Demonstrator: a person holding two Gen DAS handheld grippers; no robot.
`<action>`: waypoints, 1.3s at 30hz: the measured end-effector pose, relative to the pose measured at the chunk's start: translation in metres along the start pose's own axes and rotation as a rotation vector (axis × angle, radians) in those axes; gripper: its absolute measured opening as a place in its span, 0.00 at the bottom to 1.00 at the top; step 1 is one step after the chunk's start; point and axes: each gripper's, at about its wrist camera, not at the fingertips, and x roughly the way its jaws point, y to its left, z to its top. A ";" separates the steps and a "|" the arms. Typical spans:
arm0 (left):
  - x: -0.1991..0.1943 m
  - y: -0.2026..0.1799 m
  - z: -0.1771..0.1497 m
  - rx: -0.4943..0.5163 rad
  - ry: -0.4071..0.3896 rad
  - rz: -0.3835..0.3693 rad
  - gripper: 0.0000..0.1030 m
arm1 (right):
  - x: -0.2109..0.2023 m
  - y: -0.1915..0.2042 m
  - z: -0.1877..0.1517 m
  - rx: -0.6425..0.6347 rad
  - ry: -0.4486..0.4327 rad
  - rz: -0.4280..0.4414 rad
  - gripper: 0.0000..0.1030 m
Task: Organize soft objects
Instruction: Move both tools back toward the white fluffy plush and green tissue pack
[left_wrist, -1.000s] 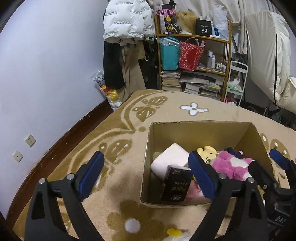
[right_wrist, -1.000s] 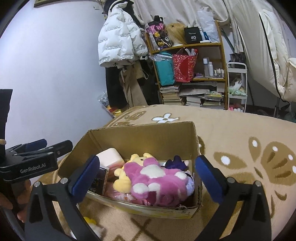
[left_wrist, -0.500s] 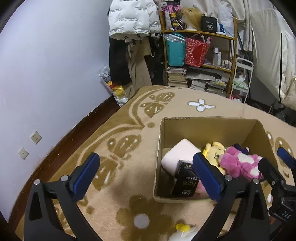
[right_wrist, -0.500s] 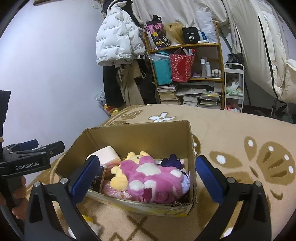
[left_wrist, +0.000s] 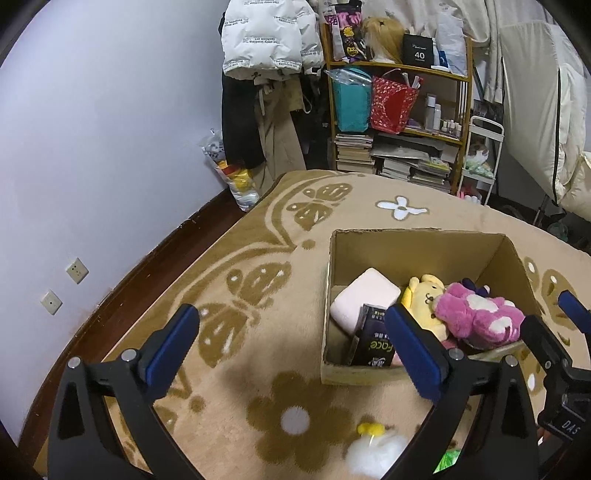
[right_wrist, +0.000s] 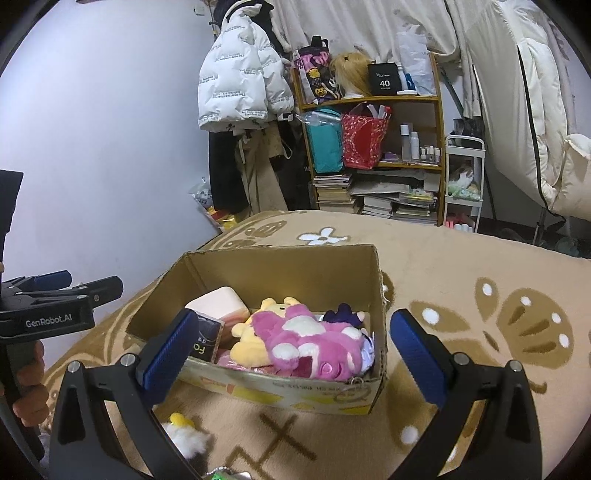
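Two plush toys (right_wrist: 310, 343) fill the cardboard box (right_wrist: 280, 266); each gripper (left_wrist: 291, 343) (right_wrist: 291, 343) gapes wide, empty.

The cardboard box (right_wrist: 280, 269) is plain brown paperboard, matt, with a rough cut rim. The pink plush toy (right_wrist: 314, 347) and the yellow plush toy (right_wrist: 251, 343) are of fuzzy cloth. The carpet (left_wrist: 240, 332) is a thick soft pile. The black packet (left_wrist: 375, 341) looks glossy. The fingers (right_wrist: 168, 354) have matt blue ribbed pads on smooth black plastic. The shelf (right_wrist: 369, 99) is of wood.
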 end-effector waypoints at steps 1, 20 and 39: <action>-0.002 0.001 0.000 0.001 0.002 0.001 0.97 | 0.001 0.001 0.000 -0.003 -0.001 -0.002 1.00; -0.061 0.017 -0.018 0.043 0.011 -0.021 0.97 | -0.063 0.033 0.003 -0.066 -0.023 -0.023 1.00; -0.071 0.021 -0.053 0.058 0.107 -0.058 0.97 | -0.091 0.042 -0.030 -0.045 0.044 0.002 1.00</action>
